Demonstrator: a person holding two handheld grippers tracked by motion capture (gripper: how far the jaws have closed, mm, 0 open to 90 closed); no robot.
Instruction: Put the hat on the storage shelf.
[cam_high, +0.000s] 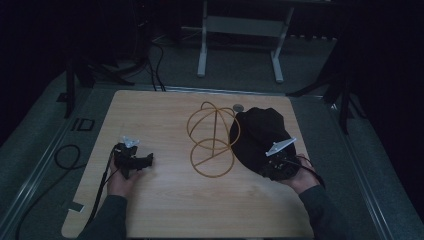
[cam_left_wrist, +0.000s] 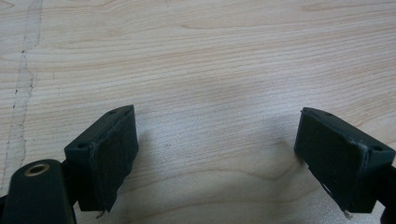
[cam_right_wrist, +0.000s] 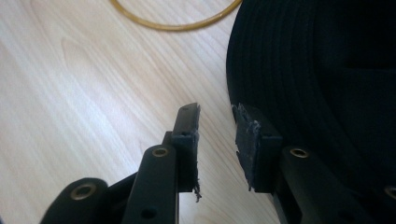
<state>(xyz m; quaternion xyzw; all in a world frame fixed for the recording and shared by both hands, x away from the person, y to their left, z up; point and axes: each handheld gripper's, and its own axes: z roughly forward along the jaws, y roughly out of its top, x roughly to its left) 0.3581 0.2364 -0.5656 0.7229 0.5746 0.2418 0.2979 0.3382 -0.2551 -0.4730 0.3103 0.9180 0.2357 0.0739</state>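
At the near edge of the pale wooden desk (cam_high: 165, 200), a person's two forearms come in, each hand carrying a black two-jaw tool. The left tool (cam_high: 134, 160) rests low over bare wood, jaws spread wide with nothing between them. The right tool (cam_high: 278, 165) sits at the near rim of a black, soft-brimmed fabric hat (cam_high: 260, 135) (the crown's shape is lost in the dim light); seen from its own camera, the right tool (cam_right_wrist: 217, 133) has its jaws drawn to a narrow gap beside the hat's ribbed brim (cam_right_wrist: 317, 84), with no cloth visibly pinched between the pads, so nothing appears gripped yet.

Just left of the hat stands a golden wire hat stand (cam_high: 212, 137), a flat ring base with looped hoops rising from it, the hat leaning against its right side rather than sitting on top. By this showing the work is at an early stage: the hat must be grasped, lifted and settled over the hoops.

A small round grey fitting (cam_high: 238, 107) marks the desk's far edge. Beyond lie grey floor, trailing black cables (cam_high: 157, 65) and a white metal frame (cam_high: 240, 45) in a darkened room.
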